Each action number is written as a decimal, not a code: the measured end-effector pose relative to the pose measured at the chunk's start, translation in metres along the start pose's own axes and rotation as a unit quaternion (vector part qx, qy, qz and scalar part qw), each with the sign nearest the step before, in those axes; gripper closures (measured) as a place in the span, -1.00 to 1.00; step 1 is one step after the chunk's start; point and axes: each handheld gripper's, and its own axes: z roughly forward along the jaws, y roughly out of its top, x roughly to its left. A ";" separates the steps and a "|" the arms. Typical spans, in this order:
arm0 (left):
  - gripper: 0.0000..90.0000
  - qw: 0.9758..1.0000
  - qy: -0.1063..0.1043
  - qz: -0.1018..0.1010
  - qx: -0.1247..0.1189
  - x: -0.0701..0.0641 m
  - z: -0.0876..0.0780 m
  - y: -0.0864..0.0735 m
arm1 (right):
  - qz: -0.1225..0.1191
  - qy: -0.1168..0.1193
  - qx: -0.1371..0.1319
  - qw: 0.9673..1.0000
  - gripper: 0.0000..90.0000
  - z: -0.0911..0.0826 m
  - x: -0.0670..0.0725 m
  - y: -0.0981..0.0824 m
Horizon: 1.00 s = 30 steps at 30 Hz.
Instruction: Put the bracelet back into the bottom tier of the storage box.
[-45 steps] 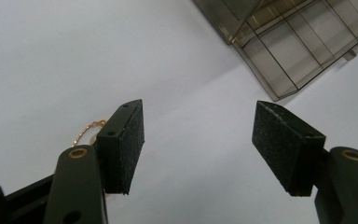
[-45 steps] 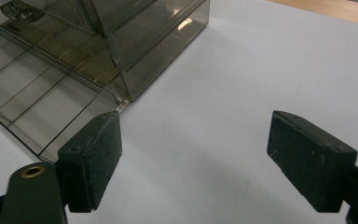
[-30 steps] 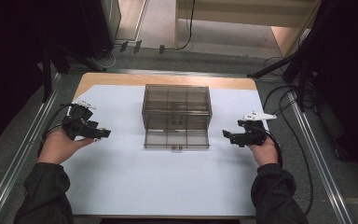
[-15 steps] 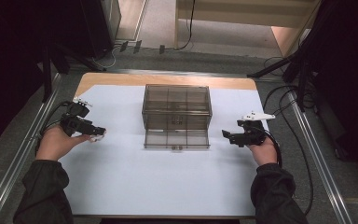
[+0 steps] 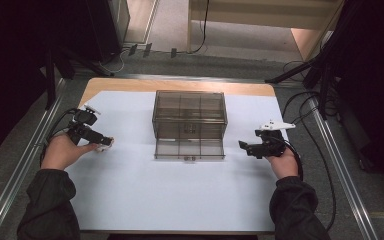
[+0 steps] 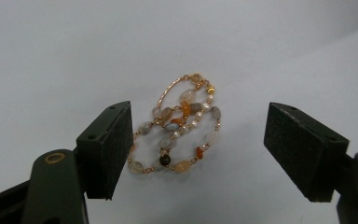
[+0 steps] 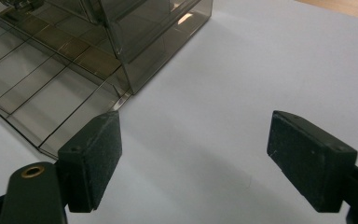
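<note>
A coiled bracelet [image 6: 177, 135] of pale, orange and gold beads lies on the white sheet, between the jaws of my left gripper [image 6: 205, 149]. Those jaws have just been opening and stand wide. The bracelet's left edge runs by the left pad [image 6: 107, 149], and the right pad is well clear of it. In the high view my left gripper [image 5: 106, 142] is low at the sheet's left, with the bracelet [image 5: 101, 147] at its tips. My right gripper [image 5: 242, 146] stands open and bare to the right of the smoky clear drawer box [image 5: 190, 115]; in its own view the right gripper [image 7: 209, 158] hovers over white sheet.
The box's bottom drawer [image 5: 189, 149] is pulled out toward me, split into several compartments [image 7: 37, 70]. The white sheet [image 5: 180, 200] covers a wooden table [image 5: 130, 84]. Metal rails run along both sides, and cables trail from each gripper.
My left hand has dipped slightly toward the sheet and shifted a little left, away from the box. The right hand has stayed put.
</note>
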 end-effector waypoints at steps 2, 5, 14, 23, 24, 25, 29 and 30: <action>-0.46 1.000 0.002 -0.001 0.006 0.000 0.003 0.001 | -0.001 -0.002 0.002 1.000 -0.58 -0.001 0.000 0.000; -0.47 1.000 0.003 -0.002 0.013 0.001 0.008 0.002 | -0.003 -0.001 0.005 1.000 -0.58 -0.001 0.001 -0.001; -0.47 0.999 0.018 -0.004 0.033 0.006 0.018 0.003 | -0.004 -0.001 0.006 1.000 -0.58 -0.002 0.002 -0.003; -0.49 0.999 0.025 0.006 0.044 0.005 0.027 0.006 | -0.002 -0.003 0.006 1.000 -0.59 -0.004 0.001 -0.005; -0.49 0.999 0.026 0.005 0.046 0.004 0.028 0.006 | -0.002 -0.004 0.006 1.000 -0.58 -0.004 0.001 -0.005; -0.50 0.999 0.026 0.005 0.046 0.004 0.028 0.006 | -0.002 -0.004 0.006 1.000 -0.58 -0.004 0.001 -0.005; -0.50 0.998 0.035 0.011 0.060 0.004 0.034 0.007 | 0.000 -0.005 0.005 1.000 -0.58 -0.005 0.001 -0.006; -0.50 0.998 0.035 0.011 0.060 0.004 0.034 0.007 | 0.000 -0.005 0.005 1.000 -0.58 -0.005 0.001 -0.006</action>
